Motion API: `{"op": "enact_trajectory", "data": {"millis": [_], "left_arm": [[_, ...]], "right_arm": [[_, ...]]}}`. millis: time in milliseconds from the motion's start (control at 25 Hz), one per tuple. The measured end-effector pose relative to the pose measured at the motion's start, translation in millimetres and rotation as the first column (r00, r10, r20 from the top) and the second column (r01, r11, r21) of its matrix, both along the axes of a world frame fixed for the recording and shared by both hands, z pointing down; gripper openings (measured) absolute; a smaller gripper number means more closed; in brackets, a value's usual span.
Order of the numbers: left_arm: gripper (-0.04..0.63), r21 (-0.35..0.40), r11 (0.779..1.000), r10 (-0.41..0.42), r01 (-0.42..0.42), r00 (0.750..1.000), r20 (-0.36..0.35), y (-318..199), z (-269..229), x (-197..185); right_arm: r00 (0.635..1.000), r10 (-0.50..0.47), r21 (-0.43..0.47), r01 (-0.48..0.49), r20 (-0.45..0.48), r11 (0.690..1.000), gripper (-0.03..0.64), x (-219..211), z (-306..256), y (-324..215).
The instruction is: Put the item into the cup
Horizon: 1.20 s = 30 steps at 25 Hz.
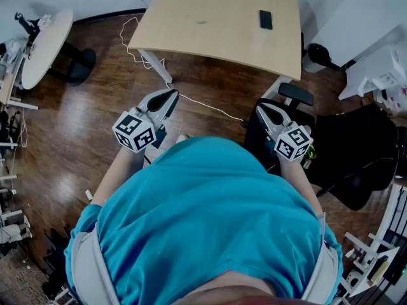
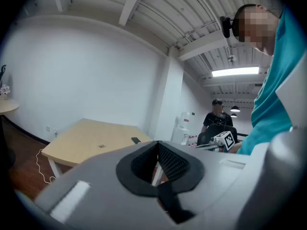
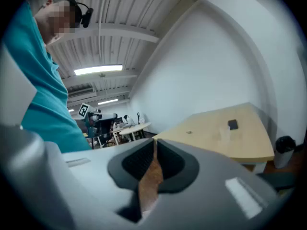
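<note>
at your waist, well short of the surface (image 1: 216, 24), your left tool (image 1: 169, 96) and right tool (image 1: 262, 110) sit closed and empty, likely not yet started.

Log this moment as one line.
left gripper: shut, empty | right gripper: shut, empty | both: short of wooden table | task: not begun

Your left gripper (image 1: 169, 96): held low before your torso, pointing forward, jaws together, empty. Your right gripper (image 1: 262, 109): level with it, well apart, jaws together, empty.
</note>
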<state>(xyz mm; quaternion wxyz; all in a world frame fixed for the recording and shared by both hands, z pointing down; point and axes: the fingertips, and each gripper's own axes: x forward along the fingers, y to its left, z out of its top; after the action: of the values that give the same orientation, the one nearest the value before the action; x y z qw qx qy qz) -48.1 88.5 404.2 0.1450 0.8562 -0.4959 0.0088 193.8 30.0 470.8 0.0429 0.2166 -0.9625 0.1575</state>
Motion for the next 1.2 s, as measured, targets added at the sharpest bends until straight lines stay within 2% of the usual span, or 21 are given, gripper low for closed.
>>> {"op": "enact_trajectory", "data": {"millis": [280, 480, 600, 720, 920, 1080, 1200], "left_arm": [[0.005, 0.044, 0.999, 0.010, -0.011, 1.000, 0.021, -37, 4, -88], [0.005, 0.049, 0.997, 0.064, -0.065, 0.998, 0.027, -73, 8, -154], [0.005, 0.042, 0.992, 0.115, -0.116, 0.993, 0.028, -94, 6, -179], [0.006, 0.029, 0.987, 0.159, -0.160, 0.986, 0.042, -116, 10, -190], [0.005, 0.008, 0.986, 0.165, -0.165, 0.986, 0.033, -156, 24, -182], [0.005, -0.024, 0.995, 0.098, -0.097, 0.994, 0.046, -194, 32, -178], [0.006, -0.059, 0.998, -0.001, 0.003, 0.999, 0.036, -215, 34, -186]], "right_arm": [[0.997, -0.008, 0.029, 0.011, -0.072, 1.000, 0.052, -94, -2, -46], [0.993, 0.009, 0.044, -0.004, -0.120, 0.999, 0.097, -172, -7, -88], [0.986, 0.020, 0.062, -0.010, -0.163, 0.998, 0.120, -209, -10, -117], [0.979, 0.027, 0.067, -0.014, -0.204, 0.998, 0.125, -233, -4, -147], [0.961, -0.006, 0.059, 0.023, -0.276, 0.998, 0.129, -242, 27, -200], [0.948, -0.072, 0.067, 0.097, -0.311, 0.993, 0.129, -249, 50, -261], [0.931, -0.153, 0.051, 0.179, -0.331, 0.983, 0.129, -267, 68, -303]]}}
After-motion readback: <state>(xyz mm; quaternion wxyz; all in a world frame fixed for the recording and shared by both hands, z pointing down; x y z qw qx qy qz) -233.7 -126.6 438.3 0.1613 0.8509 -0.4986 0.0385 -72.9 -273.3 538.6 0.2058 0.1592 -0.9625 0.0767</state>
